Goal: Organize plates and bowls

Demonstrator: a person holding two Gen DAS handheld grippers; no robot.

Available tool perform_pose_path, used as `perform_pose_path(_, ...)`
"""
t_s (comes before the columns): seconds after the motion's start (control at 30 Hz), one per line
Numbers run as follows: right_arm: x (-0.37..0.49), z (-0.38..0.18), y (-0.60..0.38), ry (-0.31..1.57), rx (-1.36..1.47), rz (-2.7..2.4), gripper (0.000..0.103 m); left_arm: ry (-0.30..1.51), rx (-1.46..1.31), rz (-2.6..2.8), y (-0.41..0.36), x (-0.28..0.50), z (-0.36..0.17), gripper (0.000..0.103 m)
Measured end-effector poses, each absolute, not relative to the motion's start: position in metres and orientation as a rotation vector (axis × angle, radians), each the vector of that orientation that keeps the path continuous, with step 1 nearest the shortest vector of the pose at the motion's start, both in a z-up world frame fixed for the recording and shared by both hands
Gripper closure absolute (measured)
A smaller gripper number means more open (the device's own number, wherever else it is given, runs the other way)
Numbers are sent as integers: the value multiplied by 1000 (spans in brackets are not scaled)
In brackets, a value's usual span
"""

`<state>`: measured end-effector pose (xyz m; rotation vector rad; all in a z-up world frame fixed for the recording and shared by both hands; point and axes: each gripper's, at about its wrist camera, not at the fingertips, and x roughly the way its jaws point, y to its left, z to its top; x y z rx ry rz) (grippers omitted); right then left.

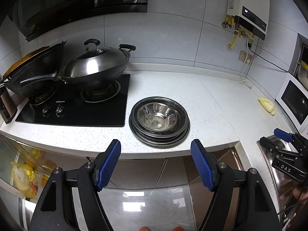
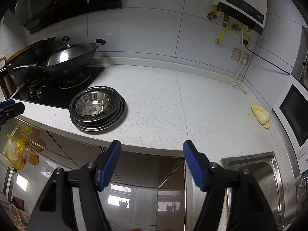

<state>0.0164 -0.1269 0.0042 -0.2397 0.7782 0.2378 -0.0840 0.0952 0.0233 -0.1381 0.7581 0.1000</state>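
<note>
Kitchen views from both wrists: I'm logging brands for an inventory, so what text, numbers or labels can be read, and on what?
"DAS": white letters on the right gripper.
"58": lit display on the water heater.
Logo on the gas hob beside the knobs: too blurred to read.
Sticker on the heater's side: too small to read.
Lettering on the range hood: unreadable.
Stacked plates and bowl, left gripper: no text.

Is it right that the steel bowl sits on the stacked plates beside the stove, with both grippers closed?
Not quite: both the left gripper and right gripper are open, as each wrist view shows. The steel bowl does sit on the stacked plates beside the stove.
</note>
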Motion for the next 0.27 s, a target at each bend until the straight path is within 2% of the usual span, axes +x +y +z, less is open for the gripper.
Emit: perform_pose_path(0.27, 17, 5, -128, 772, -240, 237, 37, 767, -143, 99, 96, -82, 23, 34)
